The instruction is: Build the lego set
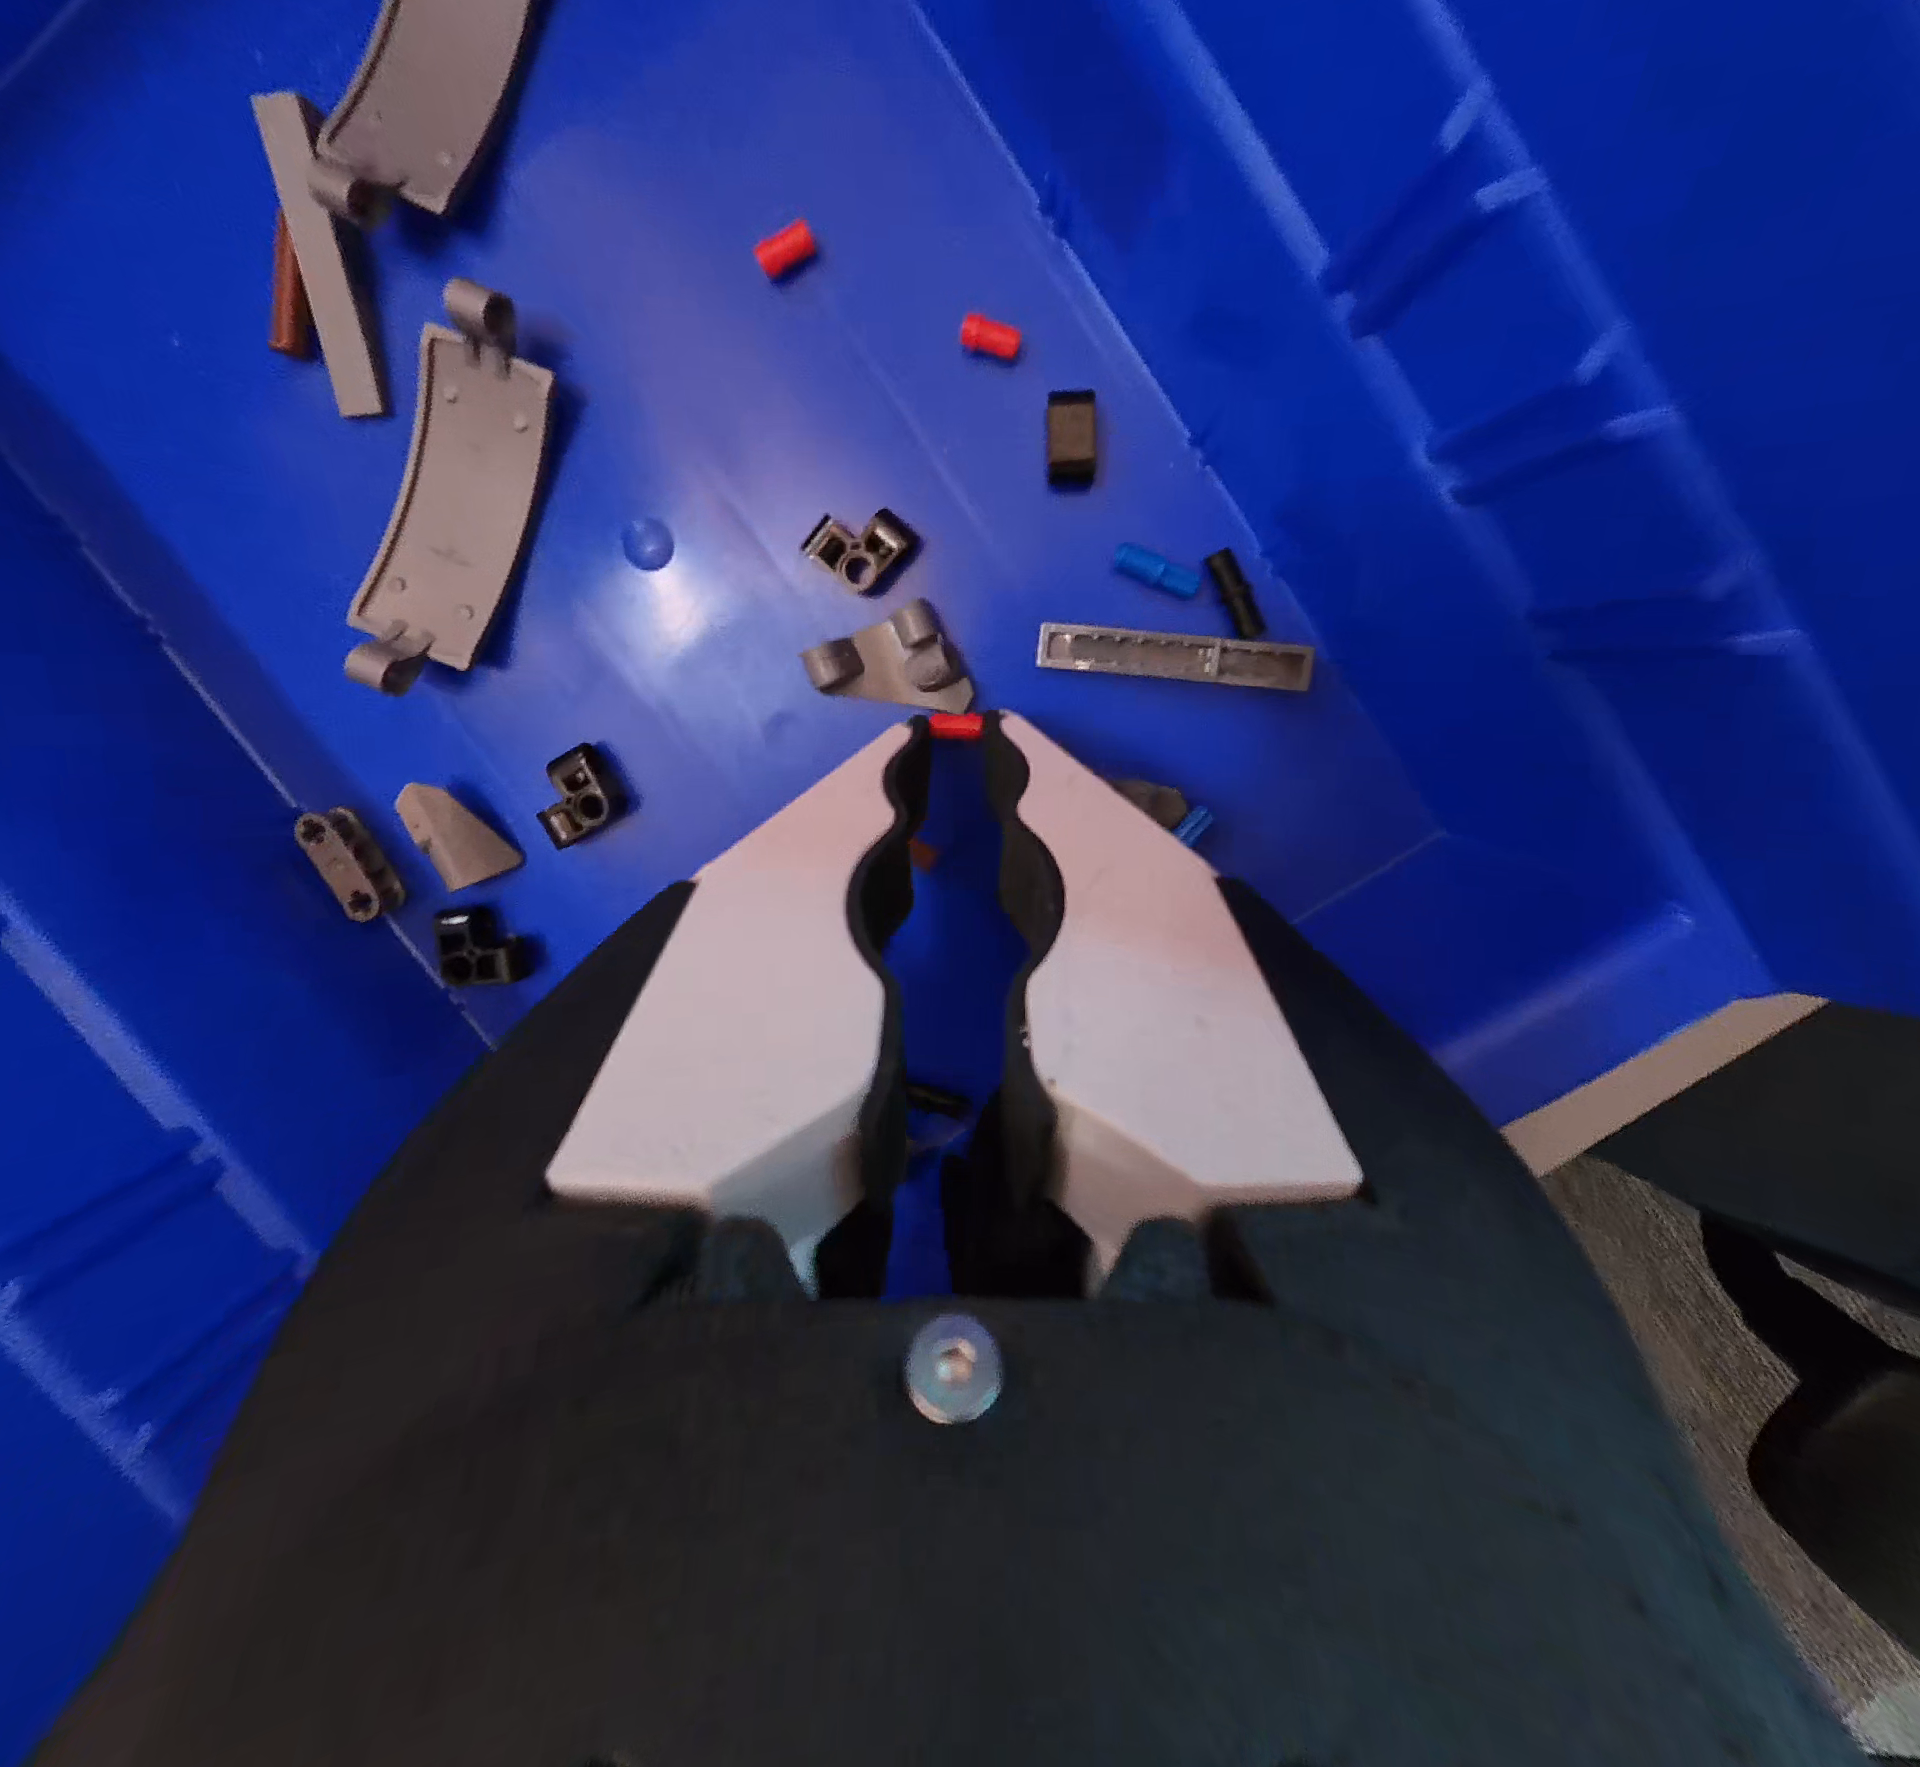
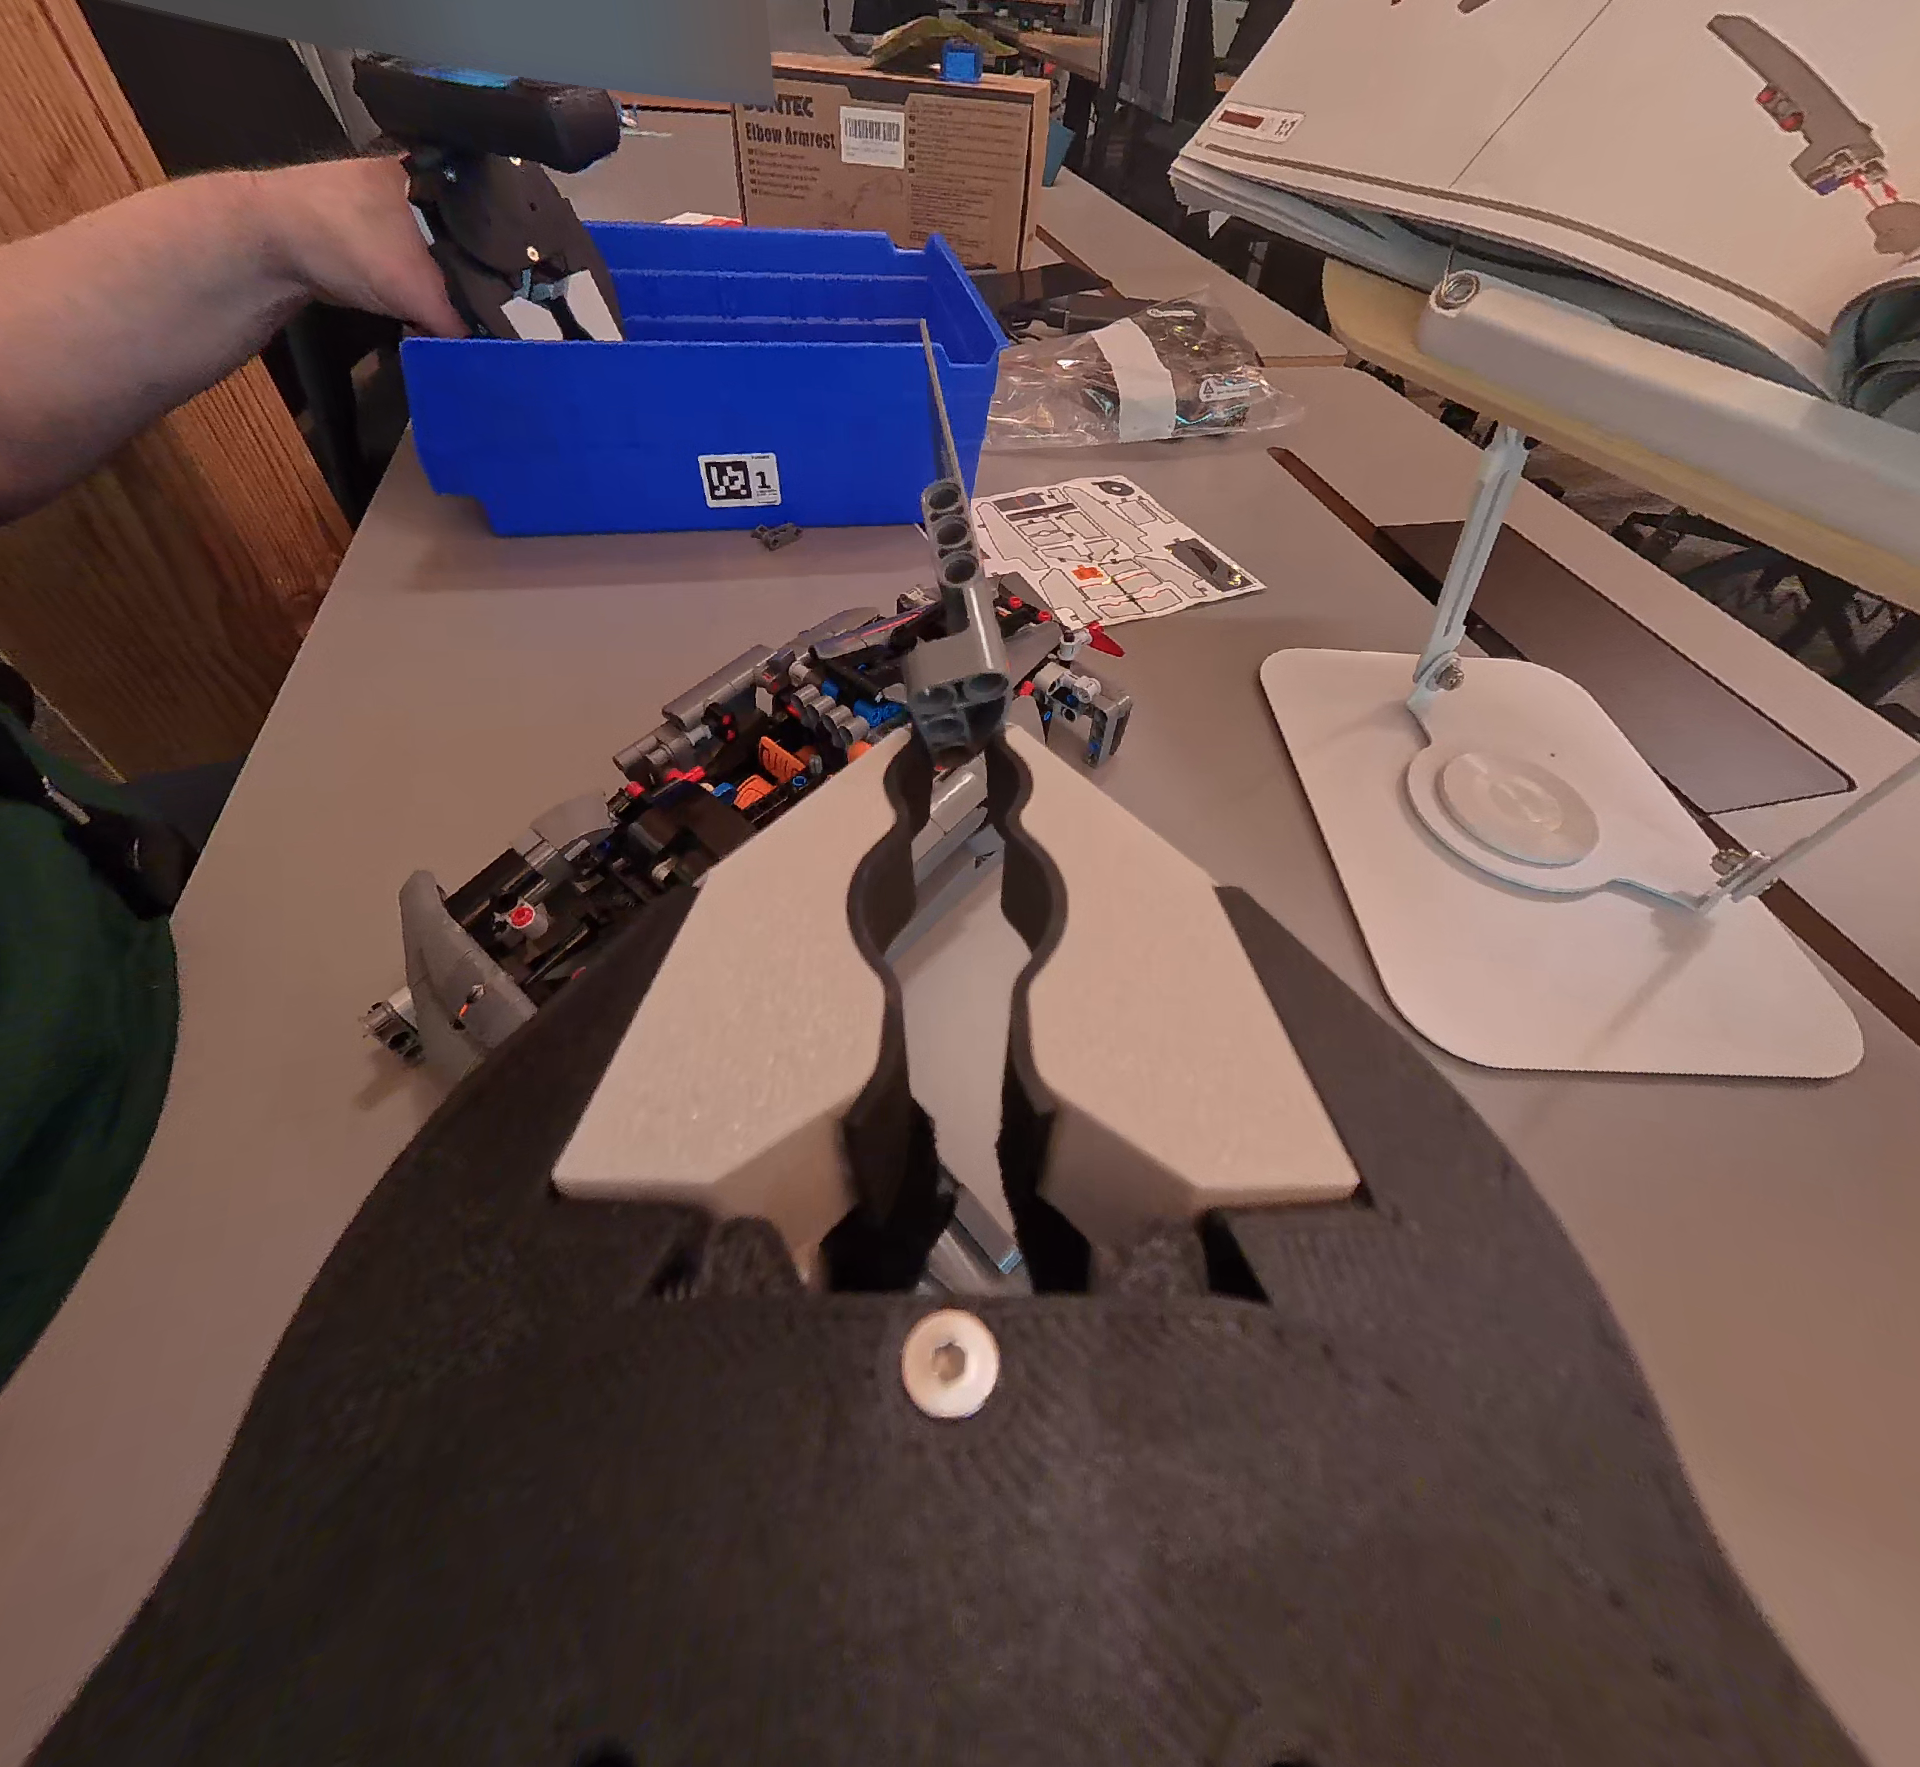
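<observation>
- Left wrist view: left hand-held gripper (image 1: pixel 954 725) deep in the blue bin (image 1: pixel 1455 367), tips pinched on a small red pin (image 1: pixel 955 726) by its very ends only; could squirt out or twist on the lift.
- Grey wedge piece (image 1: pixel 894 663) just beyond the tips, close enough to be nudged or dragged along.
- Two more red pins (image 1: pixel 784 247) lying loose farther up the bin floor as spares if this one drops.
- Right wrist view: right hand-held gripper (image 2: pixel 961 751) clamped on a grey panel piece (image 2: pixel 956 668), held above the desk (image 2: pixel 1195 1198) over the half-built model (image 2: pixel 727 782).
- Narrow grip at the panel's lower end; may pivot when the pin gets pressed in.
- Dropped panel could knock parts off the model beneath.
</observation>
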A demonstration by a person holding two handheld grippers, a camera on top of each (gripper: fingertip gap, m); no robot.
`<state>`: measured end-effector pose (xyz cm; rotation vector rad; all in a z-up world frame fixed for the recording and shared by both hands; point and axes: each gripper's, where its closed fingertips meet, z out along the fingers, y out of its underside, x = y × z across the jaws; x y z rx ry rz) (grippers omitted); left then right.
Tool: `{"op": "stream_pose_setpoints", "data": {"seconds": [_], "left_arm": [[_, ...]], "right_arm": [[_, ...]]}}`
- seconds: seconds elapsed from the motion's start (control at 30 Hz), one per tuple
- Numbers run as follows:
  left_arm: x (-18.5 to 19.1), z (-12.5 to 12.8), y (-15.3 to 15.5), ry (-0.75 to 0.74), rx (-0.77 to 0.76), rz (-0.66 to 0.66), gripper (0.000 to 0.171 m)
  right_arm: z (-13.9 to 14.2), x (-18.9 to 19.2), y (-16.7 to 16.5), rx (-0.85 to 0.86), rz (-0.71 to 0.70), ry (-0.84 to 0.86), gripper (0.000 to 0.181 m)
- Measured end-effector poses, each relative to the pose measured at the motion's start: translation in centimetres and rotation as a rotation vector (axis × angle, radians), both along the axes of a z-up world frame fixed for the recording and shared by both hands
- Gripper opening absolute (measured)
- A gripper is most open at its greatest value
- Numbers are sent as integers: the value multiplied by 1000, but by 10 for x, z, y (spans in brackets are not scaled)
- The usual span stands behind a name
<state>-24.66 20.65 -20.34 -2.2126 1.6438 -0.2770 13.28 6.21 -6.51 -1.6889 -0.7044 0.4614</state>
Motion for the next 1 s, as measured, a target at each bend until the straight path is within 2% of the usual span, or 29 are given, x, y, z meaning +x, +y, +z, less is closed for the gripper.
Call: {"op": "stream_pose_setpoints", "data": {"seconds": [0.13,0.23,0.3,0.37,0.47,0.53,0.57,0.63,0.67,0.73,0.83,0.93,1.0], "left_arm": [[-1,2,3,-24,18,16,8],[-2,17,7,-51,66,39,9],[7,47,2,-101,122,31,8],[31,91,-13,-190,197,-22,8],[81,148,-56,-320,269,-160,8],[124,158,-96,-386,242,-266,8],[145,156,-110,-402,267,-295,8],[170,129,-125,-337,278,-331,8],[179,113,-129,-331,244,-331,8],[194,77,-147,-350,69,-340,8],[196,25,-141,-269,26,-302,8],[198,2,-142,-271,-14,-290,8],[198,-3,-141,-264,11,-288,9]], "right_arm": [[-1,0,2,-6,0,-7,8],[0,-1,3,-7,-3,-11,8],[1,-1,3,-7,-4,-16,8],[2,-2,3,-5,-3,-20,8],[6,-3,3,5,0,-18,8],[8,-5,2,16,3,-11,8],[8,-6,2,21,4,-7,8],[9,-8,0,30,10,5,7],[9,-9,-1,32,14,9,7],[8,-10,-4,32,21,11,7],[7,-8,-10,34,22,15,7],[7,-3,-14,38,16,24,7],[7,0,-16,40,10,33,7]]}}
